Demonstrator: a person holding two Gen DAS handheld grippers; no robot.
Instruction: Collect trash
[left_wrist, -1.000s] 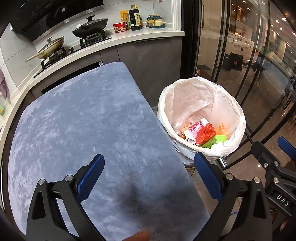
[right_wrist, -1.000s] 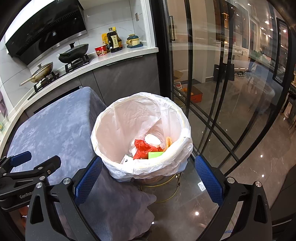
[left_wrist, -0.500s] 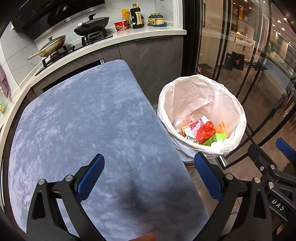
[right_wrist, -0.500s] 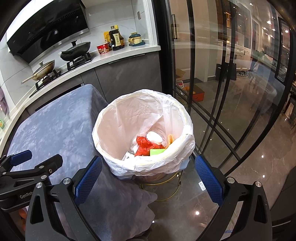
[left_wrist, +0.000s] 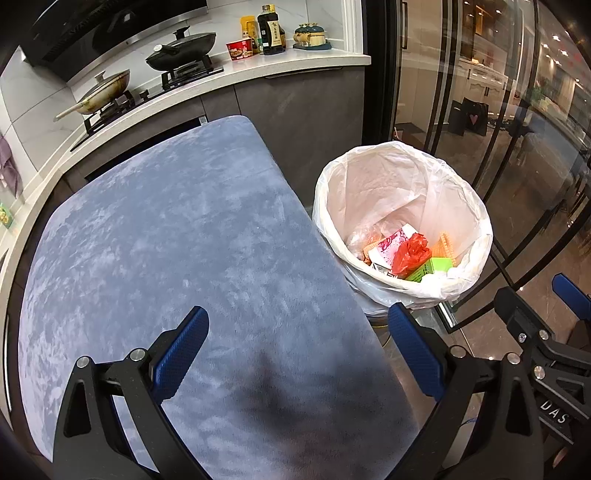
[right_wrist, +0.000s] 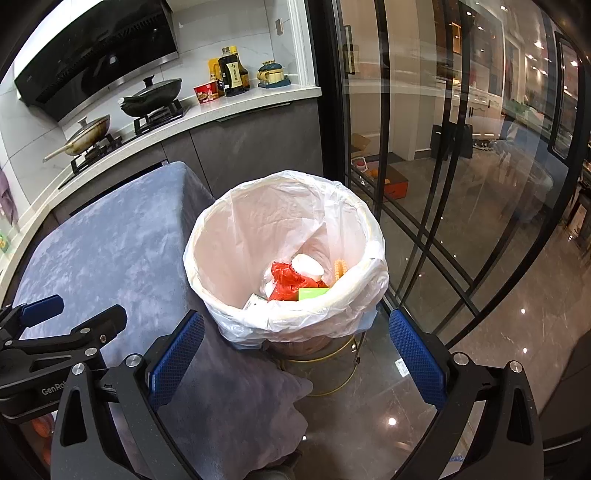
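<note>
A round bin lined with a white plastic bag (left_wrist: 469, 206) (right_wrist: 229, 236) stands on the floor beside a table covered in blue-grey cloth (left_wrist: 166, 236) (right_wrist: 103, 243). Inside lie a red crumpled bag (left_wrist: 410, 253) (right_wrist: 286, 282), a green box (left_wrist: 432, 267) (right_wrist: 312, 293), a pink-patterned carton (left_wrist: 388, 245) and a white lump (right_wrist: 306, 266). My left gripper (left_wrist: 297, 350) hangs open over the table's near right edge, nothing between its fingers. My right gripper (right_wrist: 295, 354) is open and empty too, just in front of the bin.
A kitchen counter (left_wrist: 229, 77) runs along the back with pans on a hob (left_wrist: 177, 51), bottles (left_wrist: 271, 31) and a red cup. Glass doors with black frames (right_wrist: 424, 184) stand right of the bin. The floor (right_wrist: 498, 332) is glossy tile.
Both views have drifted slightly back and up, so the bin sits a little farther off. Both grippers stay open and empty.
</note>
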